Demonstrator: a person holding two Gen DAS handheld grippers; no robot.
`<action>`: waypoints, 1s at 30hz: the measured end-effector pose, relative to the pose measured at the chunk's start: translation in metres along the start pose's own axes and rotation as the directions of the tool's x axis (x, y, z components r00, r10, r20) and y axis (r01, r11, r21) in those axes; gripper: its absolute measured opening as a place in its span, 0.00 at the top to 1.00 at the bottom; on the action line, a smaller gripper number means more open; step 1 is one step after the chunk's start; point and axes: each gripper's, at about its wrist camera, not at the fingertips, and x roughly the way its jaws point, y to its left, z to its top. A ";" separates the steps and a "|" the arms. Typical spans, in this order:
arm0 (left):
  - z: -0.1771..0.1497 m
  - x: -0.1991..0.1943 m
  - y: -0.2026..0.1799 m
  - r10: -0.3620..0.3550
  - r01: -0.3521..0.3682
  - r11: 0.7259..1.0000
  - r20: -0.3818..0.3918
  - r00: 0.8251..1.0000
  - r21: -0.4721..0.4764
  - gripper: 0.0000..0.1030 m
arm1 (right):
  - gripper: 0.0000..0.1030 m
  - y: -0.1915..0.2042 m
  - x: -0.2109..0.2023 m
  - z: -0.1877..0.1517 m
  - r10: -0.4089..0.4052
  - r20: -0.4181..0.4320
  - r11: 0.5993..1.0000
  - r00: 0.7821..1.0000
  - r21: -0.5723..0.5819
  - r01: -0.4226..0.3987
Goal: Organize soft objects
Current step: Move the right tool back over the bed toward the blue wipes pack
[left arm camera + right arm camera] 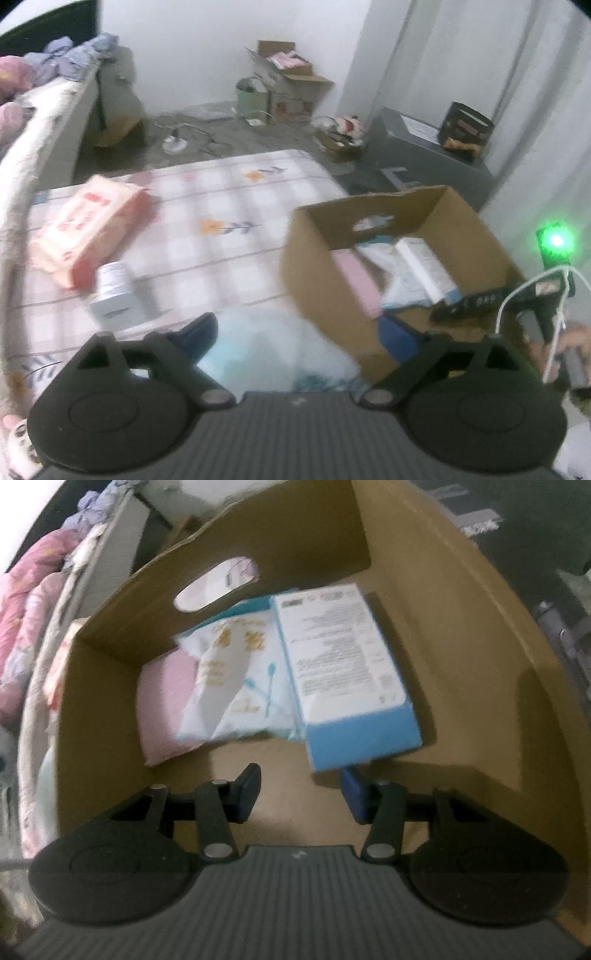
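Observation:
My left gripper [299, 332] is shut on a pale blue-white soft pack [273, 350] and holds it above the checked bedsheet [221, 206], just left of the cardboard box [317, 258]. My right gripper [301, 790] is open and empty inside the cardboard box [461, 635], and it also shows in the left wrist view [469, 299]. In the box lie a pink pack [166, 698], a white-blue soft pack [236, 679] and a blue-white carton [343, 672]. A pink tissue pack [85, 229] and a small white jar-like pack [114, 291] lie on the sheet.
A bed edge with a cream blanket [22, 177] and pink bedding [22, 627] runs along the left. On the floor behind are open cardboard boxes [291, 85], a grey cabinet [424, 155] and cables.

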 end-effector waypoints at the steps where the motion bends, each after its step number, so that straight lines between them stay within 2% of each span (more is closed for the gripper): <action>1: -0.004 -0.003 0.006 0.006 -0.006 1.000 0.004 1.000 -0.007 0.08 | 0.54 0.001 0.001 0.003 -0.017 0.014 1.000 1.000 0.001 0.017; 6: -0.026 -0.011 0.037 0.023 -0.022 0.998 0.016 1.000 -0.060 0.07 | 0.54 -0.003 0.006 0.012 -0.071 0.066 0.997 0.995 0.024 0.070; 11: -0.052 -0.020 0.067 0.044 -0.038 0.992 0.048 0.998 -0.124 0.07 | 0.54 -0.007 0.003 0.010 -0.071 0.083 0.996 0.994 0.064 0.066; 16: -0.076 -0.038 0.091 0.093 -0.076 0.982 0.089 0.992 -0.175 0.05 | 0.52 -0.002 -0.035 -0.002 -0.046 0.146 0.998 0.988 0.059 0.038; 19: -0.091 -0.059 0.098 0.131 -0.107 0.978 0.127 0.983 -0.181 0.00 | 0.51 0.008 -0.070 -0.017 0.005 0.218 0.999 0.976 0.033 -0.012; 24: -0.129 -0.099 0.109 0.164 -0.120 0.967 0.188 0.968 -0.225 0.00 | 0.49 0.036 -0.121 -0.060 0.133 0.335 0.991 0.933 -0.059 -0.121; 27: -0.161 -0.119 0.116 0.166 -0.100 0.952 0.213 0.963 -0.289 0.00 | 0.49 0.059 -0.131 -0.089 0.225 0.345 0.974 0.911 -0.104 -0.202; 30: -0.190 -0.131 0.119 0.166 -0.096 0.945 0.207 0.964 -0.313 0.00 | 0.49 0.090 -0.131 -0.113 0.313 0.330 0.948 0.891 -0.158 -0.275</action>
